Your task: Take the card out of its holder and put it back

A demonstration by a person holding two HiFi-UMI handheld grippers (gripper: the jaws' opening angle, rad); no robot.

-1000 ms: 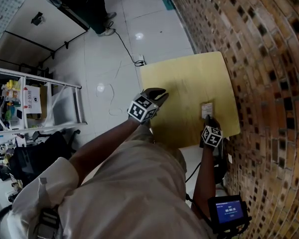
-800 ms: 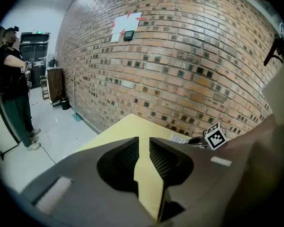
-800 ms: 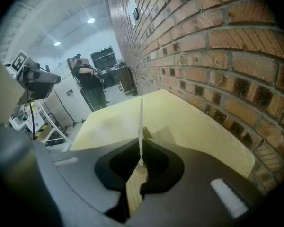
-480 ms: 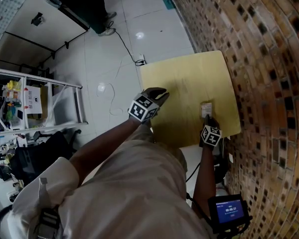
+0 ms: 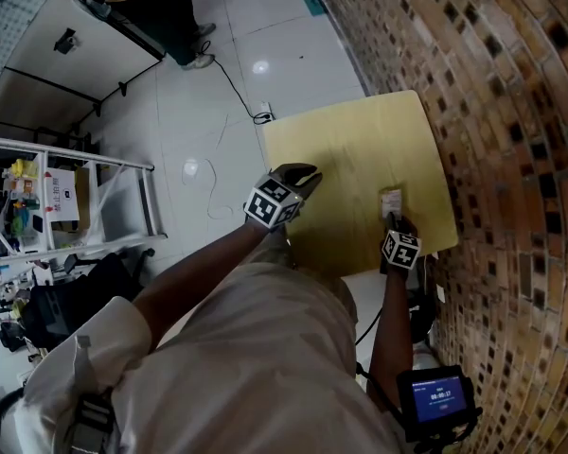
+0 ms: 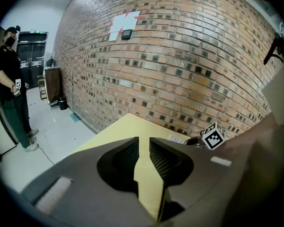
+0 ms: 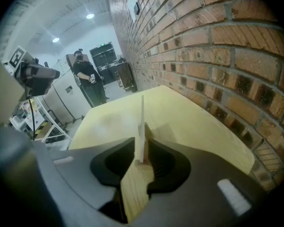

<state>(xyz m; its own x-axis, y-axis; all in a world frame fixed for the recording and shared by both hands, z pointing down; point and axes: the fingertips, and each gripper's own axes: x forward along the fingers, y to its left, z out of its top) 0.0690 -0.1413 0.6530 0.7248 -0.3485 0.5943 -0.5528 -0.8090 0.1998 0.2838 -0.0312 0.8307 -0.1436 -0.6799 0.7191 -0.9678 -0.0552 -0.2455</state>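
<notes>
A white card [image 7: 142,122] stands on edge in a small wooden holder [image 7: 150,132] near the right front edge of the yellow table [image 5: 350,140]. In the head view the card [image 5: 392,202] lies just beyond my right gripper [image 5: 394,221]. The right gripper [image 7: 141,150] has the card between its jaws, which are opening; its pads stand just off the card. My left gripper [image 5: 301,174] hovers over the table's left front part. Its jaws [image 6: 144,148] are a narrow slit apart with nothing between them. From the left gripper view the card [image 6: 178,138] shows beside the right gripper's marker cube [image 6: 212,135].
A brick wall [image 5: 511,112] runs along the table's right side. A metal shelf rack [image 5: 66,197] stands on the white floor at left, with a cable [image 5: 237,88] trailing beyond the table. A person in black [image 7: 87,79] stands at the far end of the room.
The head view has drifted slightly. Both grippers keep their places at the table, and the card stays upright in front of the right gripper.
</notes>
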